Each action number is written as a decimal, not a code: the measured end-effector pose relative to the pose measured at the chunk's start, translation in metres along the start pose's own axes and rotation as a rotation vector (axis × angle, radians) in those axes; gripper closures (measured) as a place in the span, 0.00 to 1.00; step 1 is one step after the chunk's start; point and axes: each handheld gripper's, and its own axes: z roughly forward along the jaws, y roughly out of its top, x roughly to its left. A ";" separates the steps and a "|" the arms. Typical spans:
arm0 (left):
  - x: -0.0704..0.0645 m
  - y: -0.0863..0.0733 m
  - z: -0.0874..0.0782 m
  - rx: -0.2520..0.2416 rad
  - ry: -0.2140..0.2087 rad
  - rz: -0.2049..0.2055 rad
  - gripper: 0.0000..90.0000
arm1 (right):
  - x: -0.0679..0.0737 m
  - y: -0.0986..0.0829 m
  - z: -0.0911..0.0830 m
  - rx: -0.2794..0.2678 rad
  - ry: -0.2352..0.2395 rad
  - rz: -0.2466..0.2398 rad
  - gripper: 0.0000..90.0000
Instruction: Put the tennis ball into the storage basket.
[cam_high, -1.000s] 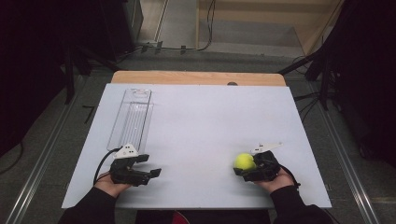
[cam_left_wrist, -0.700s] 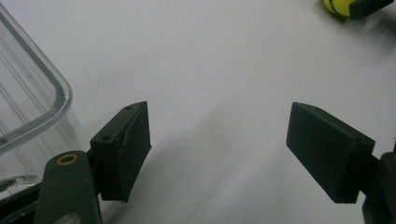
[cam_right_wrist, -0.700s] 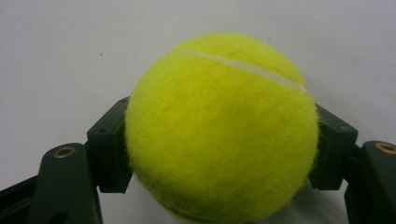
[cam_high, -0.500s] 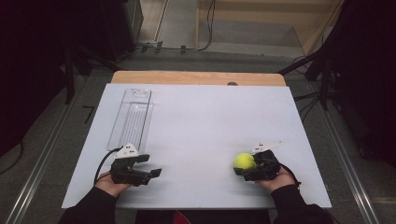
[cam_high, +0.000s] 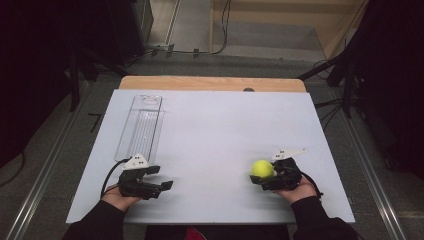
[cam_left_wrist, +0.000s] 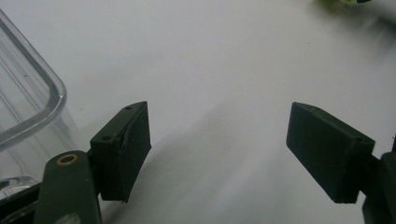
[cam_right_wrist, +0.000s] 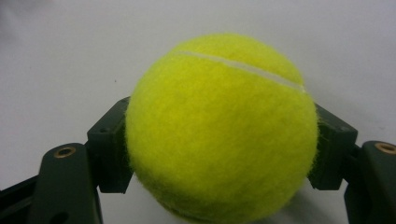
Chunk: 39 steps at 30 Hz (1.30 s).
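— What has moved since one second ago?

— Almost nothing. My two hands rest at the near edge of the table as before, and the tennis ball (cam_high: 262, 168) has not changed its place.

— Where is the ball now?

— It is clamped in my right gripper (cam_high: 270, 176), at the near right part of the white table (cam_high: 225, 125). In the right gripper view both jaws press on the sides of the tennis ball (cam_right_wrist: 222, 128), and it sits low over the surface; I cannot tell if it touches.

— And your left gripper?

— My left gripper (cam_high: 159, 179) is spread wide and holds nothing; in the left gripper view I see only bare table between the jaws.

— Where must the ball go, in your opinion?

— I think into the clear container (cam_high: 141, 127). It lies well apart from the ball, to the far left, with its long axis running away from me. Its near end is just beside my left gripper, so the left hand is nearer, but the right hand has the ball and must cross the table.
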 end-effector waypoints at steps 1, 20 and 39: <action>0.000 0.000 0.000 -0.002 0.000 -0.001 0.25 | 0.000 0.001 -0.001 -0.003 0.002 -0.001 0.26; -0.001 0.000 -0.001 0.001 0.005 0.010 0.25 | 0.007 0.016 -0.013 -0.057 0.014 -0.036 0.26; -0.001 0.000 -0.001 -0.002 0.014 0.009 0.25 | 0.020 0.039 -0.004 -0.065 0.056 -0.093 0.26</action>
